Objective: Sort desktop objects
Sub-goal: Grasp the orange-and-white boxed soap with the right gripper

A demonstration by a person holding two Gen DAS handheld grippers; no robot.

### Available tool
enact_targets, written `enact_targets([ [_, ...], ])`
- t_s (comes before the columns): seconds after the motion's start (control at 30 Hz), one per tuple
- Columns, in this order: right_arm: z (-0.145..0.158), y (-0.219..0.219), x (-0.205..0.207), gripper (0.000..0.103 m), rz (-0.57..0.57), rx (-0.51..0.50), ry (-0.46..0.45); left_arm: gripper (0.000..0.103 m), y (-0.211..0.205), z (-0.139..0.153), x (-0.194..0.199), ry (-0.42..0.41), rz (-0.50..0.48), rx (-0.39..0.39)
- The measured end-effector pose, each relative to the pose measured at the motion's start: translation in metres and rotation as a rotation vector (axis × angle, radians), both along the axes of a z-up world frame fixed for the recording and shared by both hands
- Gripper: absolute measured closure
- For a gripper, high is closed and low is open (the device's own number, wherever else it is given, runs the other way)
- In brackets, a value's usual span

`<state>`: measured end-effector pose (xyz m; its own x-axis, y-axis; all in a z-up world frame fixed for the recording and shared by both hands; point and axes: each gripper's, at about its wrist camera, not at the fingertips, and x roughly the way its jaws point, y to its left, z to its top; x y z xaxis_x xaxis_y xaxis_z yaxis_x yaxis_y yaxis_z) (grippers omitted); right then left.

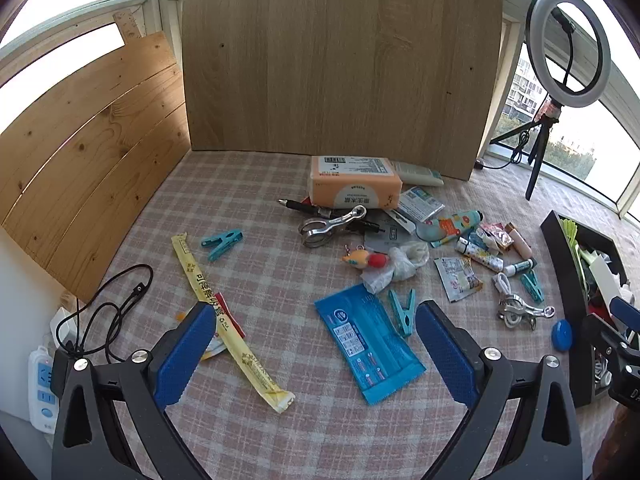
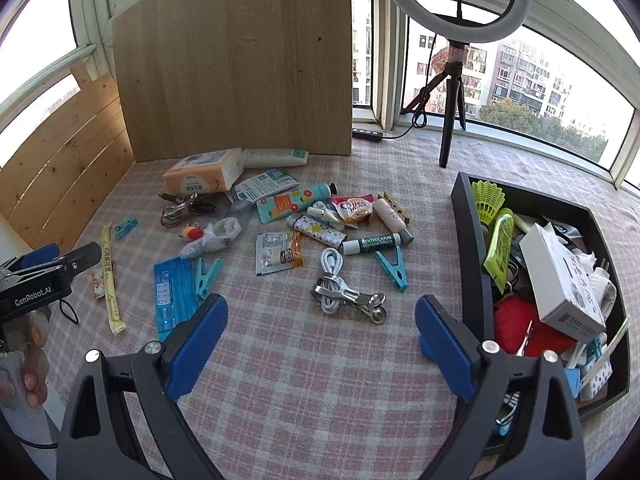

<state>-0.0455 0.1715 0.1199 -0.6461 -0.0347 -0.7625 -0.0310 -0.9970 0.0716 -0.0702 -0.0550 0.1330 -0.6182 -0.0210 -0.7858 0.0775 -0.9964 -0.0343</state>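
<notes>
Lying loose across the checked cloth of the table point(image 2: 304, 380), the small things wait to be sorted into the black tray point(image 2: 464, 248), which already holds a white box, a yellow shuttlecock and more. Nearest the tray are a metal clip point(image 2: 352, 300) tangled with a white cable point(image 2: 332, 264), a teal peg point(image 2: 394, 268) and a green-labelled lip balm tube point(image 2: 372, 243). The clip looks stiff and slick, best taken across its narrow handles; the cable is limp and would likely trail along. The peg is light and hard, easy across its flat sides. Farther from the tray lie a blue flat packet point(image 1: 368, 344) and a long yellow sachet point(image 1: 228, 320), both thin and floppy, so an edge or end is probably the only hold. The orange tissue pack point(image 1: 354, 186), farthest from the tray against the upright wooden board point(image 1: 340, 56), is soft and bulky.

The left hand-held gripper point(image 1: 316, 354) hangs over the packet and sachet with its jaws wide apart, nothing between them. The right hand-held gripper point(image 2: 320, 344) is likewise spread and empty, just short of the clip. Bare cloth lies in front of both, giving room; the tray's near wall stands tall enough to need clearing.
</notes>
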Motion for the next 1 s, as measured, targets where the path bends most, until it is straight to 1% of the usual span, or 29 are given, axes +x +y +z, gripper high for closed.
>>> enact_targets([
  [0.1,0.012,-0.005,-0.019,0.015,0.023,-0.03,0.001,0.003,-0.006,0.012,-0.013,0.015,0.009,0.007],
  [0.23,0.024,-0.015,-0.043,0.016,0.041,-0.014,0.021,0.003,-0.008,0.023,-0.031,0.031,0.017,-0.007],
  [0.33,0.027,-0.02,-0.064,0.018,0.054,-0.037,0.009,0.004,-0.01,0.023,-0.048,0.02,0.017,0.0],
  [0.47,0.026,-0.026,-0.098,0.02,0.062,-0.063,-0.019,0.008,-0.011,0.018,-0.074,-0.007,0.009,0.023],
  [0.5,0.024,-0.027,-0.107,0.021,0.063,-0.07,-0.026,0.008,-0.011,0.016,-0.081,-0.013,0.006,0.026],
  [0.57,0.02,-0.03,-0.127,0.026,0.064,-0.086,-0.05,0.01,-0.01,0.01,-0.096,-0.024,-0.005,0.022],
  [0.6,0.017,-0.032,-0.138,0.033,0.064,-0.094,-0.067,0.01,-0.01,0.006,-0.104,-0.031,-0.017,0.019],
  [0.63,0.014,-0.034,-0.149,0.038,0.064,-0.103,-0.086,0.012,-0.009,0.002,-0.11,-0.041,-0.03,0.014],
  [0.73,0.002,-0.04,-0.18,0.038,0.067,-0.141,-0.134,0.013,-0.007,-0.012,-0.129,-0.068,-0.068,0.019],
  [0.9,-0.02,-0.061,-0.221,0.039,0.091,-0.163,-0.197,0.013,-0.006,-0.034,-0.156,-0.105,-0.118,0.037],
  [0.97,-0.029,-0.07,-0.236,0.04,0.1,-0.17,-0.227,0.013,-0.003,-0.043,-0.165,-0.116,-0.134,0.032],
  [1.0,-0.035,-0.075,-0.243,0.043,0.103,-0.171,-0.241,0.013,-0.002,-0.046,-0.169,-0.12,-0.143,0.032],
])
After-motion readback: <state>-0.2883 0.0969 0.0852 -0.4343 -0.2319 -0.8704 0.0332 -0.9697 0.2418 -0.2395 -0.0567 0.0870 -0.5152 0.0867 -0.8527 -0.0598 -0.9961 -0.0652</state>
